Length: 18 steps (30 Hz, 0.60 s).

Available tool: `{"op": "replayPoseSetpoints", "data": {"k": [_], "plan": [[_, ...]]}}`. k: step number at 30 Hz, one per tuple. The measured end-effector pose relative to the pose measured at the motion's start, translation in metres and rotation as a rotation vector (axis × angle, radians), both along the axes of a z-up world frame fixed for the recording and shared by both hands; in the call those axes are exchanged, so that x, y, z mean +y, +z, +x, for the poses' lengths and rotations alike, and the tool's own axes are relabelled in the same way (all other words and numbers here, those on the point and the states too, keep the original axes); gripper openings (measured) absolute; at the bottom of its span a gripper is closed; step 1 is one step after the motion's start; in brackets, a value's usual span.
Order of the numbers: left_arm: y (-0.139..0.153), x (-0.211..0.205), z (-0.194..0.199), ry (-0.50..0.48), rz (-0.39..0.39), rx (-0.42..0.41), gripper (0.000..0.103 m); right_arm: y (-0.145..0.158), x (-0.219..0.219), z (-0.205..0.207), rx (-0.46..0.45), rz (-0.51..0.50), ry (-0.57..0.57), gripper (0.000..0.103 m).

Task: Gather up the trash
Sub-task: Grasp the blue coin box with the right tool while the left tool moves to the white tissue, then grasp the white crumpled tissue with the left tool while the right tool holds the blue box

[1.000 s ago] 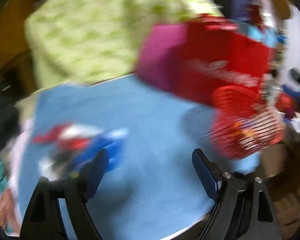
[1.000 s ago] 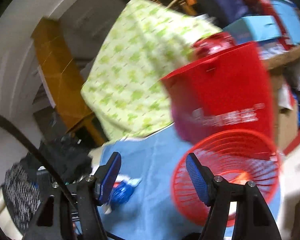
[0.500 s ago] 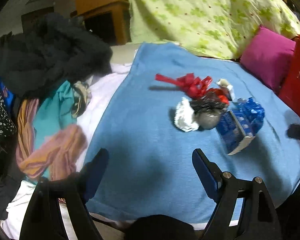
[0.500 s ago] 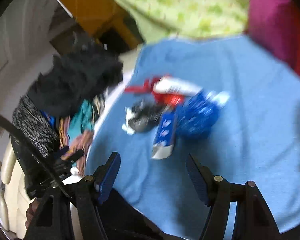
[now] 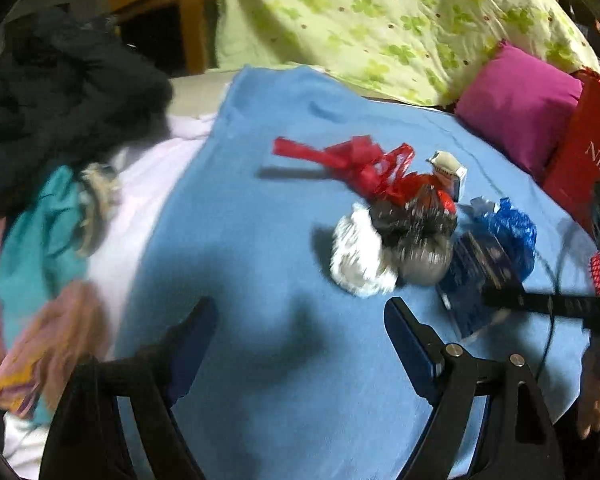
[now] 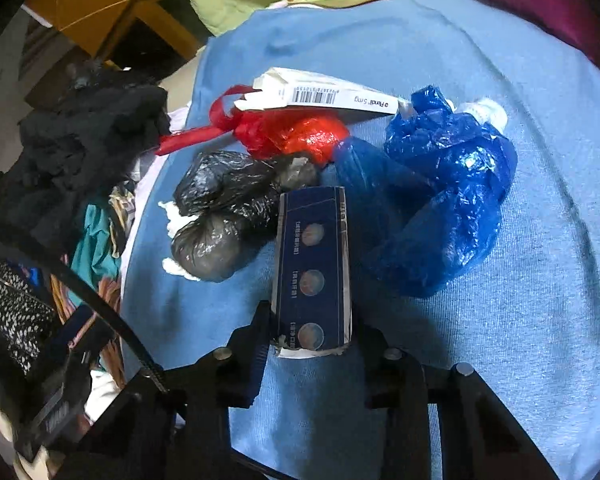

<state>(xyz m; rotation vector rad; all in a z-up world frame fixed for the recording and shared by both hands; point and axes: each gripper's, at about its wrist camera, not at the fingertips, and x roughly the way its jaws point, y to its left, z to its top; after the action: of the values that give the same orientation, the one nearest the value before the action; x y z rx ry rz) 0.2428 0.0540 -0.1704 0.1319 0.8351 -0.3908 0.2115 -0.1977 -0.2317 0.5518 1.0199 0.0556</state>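
Closing just then on the near end of the dark blue carton (image 6: 311,268), whose long axis ran straight ahead toward the trash pile on the blue blanket (image 6: 520,340), the right gripper (image 6: 308,344) clamped it, while the left gripper (image 5: 300,336) hung spread and empty, farther off.

Trash heaped mid-blanket (image 6: 500,340): carton (image 6: 312,272) in front, bags (image 6: 228,208) left, another bag (image 6: 452,184) right, box (image 6: 324,94) behind.
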Motion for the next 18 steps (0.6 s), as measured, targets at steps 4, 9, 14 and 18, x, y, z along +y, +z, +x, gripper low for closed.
{"op": "replayPoseSetpoints", "data": {"k": [4, 9, 14, 18], "plan": [[-0.012, -0.019, 0.035, -0.029, -0.061, 0.067, 0.085, 0.011, -0.005, -0.032, -0.032, -0.007, 0.052, 0.037], [-0.035, -0.039, 0.063, -0.045, -0.084, 0.151, 0.08, 0.026, -0.014, -0.071, -0.075, -0.025, 0.081, 0.037], [-0.05, -0.048, 0.073, -0.073, -0.141, 0.242, 0.046, 0.035, -0.025, -0.101, -0.115, -0.059, 0.083, 0.037], [-0.048, -0.05, 0.072, -0.046, -0.151, 0.249, 0.029, 0.044, -0.037, -0.12, -0.143, -0.061, 0.055, 0.037]]}}
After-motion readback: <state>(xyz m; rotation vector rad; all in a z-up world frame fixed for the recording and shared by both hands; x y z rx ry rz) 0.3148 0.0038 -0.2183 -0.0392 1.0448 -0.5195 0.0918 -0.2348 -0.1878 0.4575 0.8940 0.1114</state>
